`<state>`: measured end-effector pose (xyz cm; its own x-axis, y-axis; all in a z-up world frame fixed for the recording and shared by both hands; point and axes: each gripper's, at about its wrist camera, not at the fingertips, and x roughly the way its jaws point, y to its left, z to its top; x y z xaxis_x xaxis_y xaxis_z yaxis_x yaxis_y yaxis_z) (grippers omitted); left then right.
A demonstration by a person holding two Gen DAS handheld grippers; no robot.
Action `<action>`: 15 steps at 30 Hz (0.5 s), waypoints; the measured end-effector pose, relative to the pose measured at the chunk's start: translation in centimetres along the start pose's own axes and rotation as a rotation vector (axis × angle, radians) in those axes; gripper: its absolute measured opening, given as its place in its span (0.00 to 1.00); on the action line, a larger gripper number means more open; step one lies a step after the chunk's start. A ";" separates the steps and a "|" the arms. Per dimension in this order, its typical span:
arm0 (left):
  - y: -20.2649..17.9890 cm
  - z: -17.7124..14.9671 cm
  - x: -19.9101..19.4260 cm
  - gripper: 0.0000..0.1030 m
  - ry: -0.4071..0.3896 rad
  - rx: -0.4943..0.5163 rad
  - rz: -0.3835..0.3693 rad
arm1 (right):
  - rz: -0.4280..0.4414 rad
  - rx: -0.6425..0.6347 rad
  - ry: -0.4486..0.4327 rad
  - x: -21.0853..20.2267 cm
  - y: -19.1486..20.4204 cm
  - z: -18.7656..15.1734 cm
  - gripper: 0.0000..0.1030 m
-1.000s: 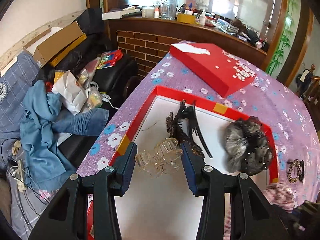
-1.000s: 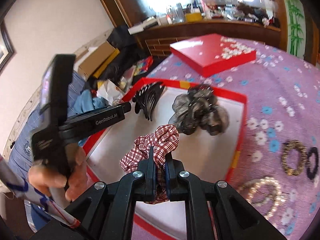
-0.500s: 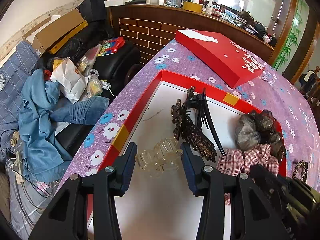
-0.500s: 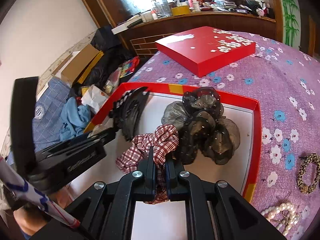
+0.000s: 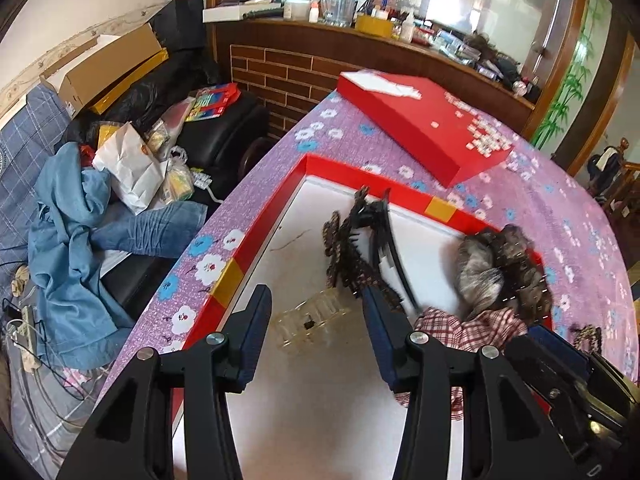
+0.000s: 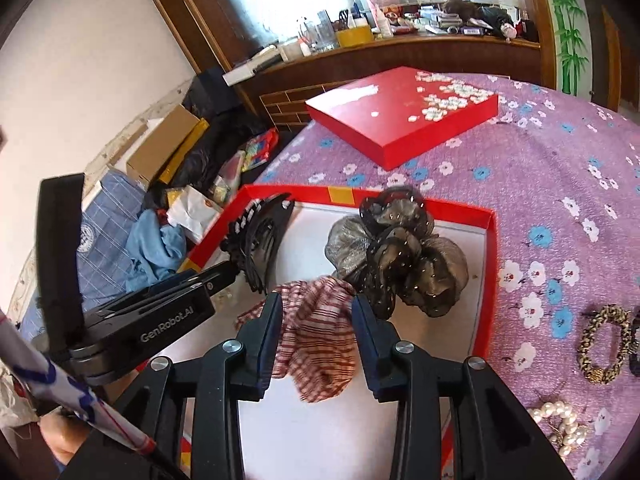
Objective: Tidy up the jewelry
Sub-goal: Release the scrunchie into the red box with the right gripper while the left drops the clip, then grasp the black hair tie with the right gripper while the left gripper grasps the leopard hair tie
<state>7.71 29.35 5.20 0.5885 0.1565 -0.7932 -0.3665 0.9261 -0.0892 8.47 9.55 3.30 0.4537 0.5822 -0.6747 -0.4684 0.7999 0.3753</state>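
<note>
**Now both your grippers stand open over the red tray**

Around you is a cluttered living room. A table with a purple flowered cloth (image 6: pixel 560 184) carries a shallow red tray (image 6: pixel 490 248) with a white floor, and on the far side a flat red lid (image 6: pixel 400 116) printed with white blossoms. Beyond the table runs a wooden counter (image 5: pixel 400 46) crowded with bottles. To the left, off the table, a dark sofa (image 5: pixel 224 136) holds blue clothes (image 5: pixel 68 240), a white bag and a cardboard box (image 5: pixel 108 68).

Half a second ago your right gripper (image 6: pixel 316 328) was pinched on the plaid scrunchie (image 6: pixel 316 340). Its jaws have since parted widely, and the scrunchie lies loose on the tray floor between them, touching neither pad clearly. Your left gripper (image 5: pixel 316 320) was spread wide before and remains so; the clear claw clip (image 5: pixel 310 322), which earlier sat higher between its fingertips, now lies tilted on the white floor between the open jaws, gripped by neither.

Inside the tray, dark hair clips (image 5: pixel 360 248) rest at the far left, and a grey-black gauzy scrunchie (image 6: pixel 400 264) sits just beyond the plaid one, touching it. Outside the tray, on the cloth to the right, lie a leopard-pattern hair tie (image 6: pixel 602 344) and a pearl bracelet (image 6: pixel 560 424), well apart from either gripper.
</note>
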 end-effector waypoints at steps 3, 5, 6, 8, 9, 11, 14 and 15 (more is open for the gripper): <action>-0.5 0.1 -0.7 0.45 -0.029 0.009 -0.028 | 0.016 -0.001 -0.021 -1.4 0.0 -0.1 0.38; -1.1 0.1 -1.2 0.45 -0.047 0.023 -0.040 | 0.029 0.004 -0.029 -2.5 -0.2 -0.2 0.38; -1.4 0.1 -1.4 0.45 -0.058 0.028 -0.044 | 0.034 0.007 -0.029 -2.9 -0.4 -0.2 0.38; -1.8 0.1 -2.0 0.45 -0.075 0.038 -0.062 | 0.039 0.017 -0.031 -3.9 -0.9 -0.4 0.38; -2.0 0.1 -2.2 0.45 -0.082 0.038 -0.076 | 0.038 0.025 -0.036 -4.5 -1.3 -0.5 0.38; -2.6 0.1 -2.6 0.45 -0.080 0.040 -0.090 | 0.032 0.034 -0.036 -5.6 -2.1 -0.7 0.38; -4.1 0.0 -4.3 0.45 -0.099 0.071 -0.112 | 0.008 0.046 -0.060 -7.7 -3.7 -1.0 0.38; -4.5 -0.1 -4.8 0.45 -0.106 0.084 -0.117 | 0.000 0.052 -0.067 -8.3 -4.3 -1.0 0.38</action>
<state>6.49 24.36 9.39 0.6983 0.0769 -0.7117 -0.2318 0.9649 -0.1232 5.99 1.15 6.63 0.5046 0.5890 -0.6312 -0.4290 0.8055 0.4087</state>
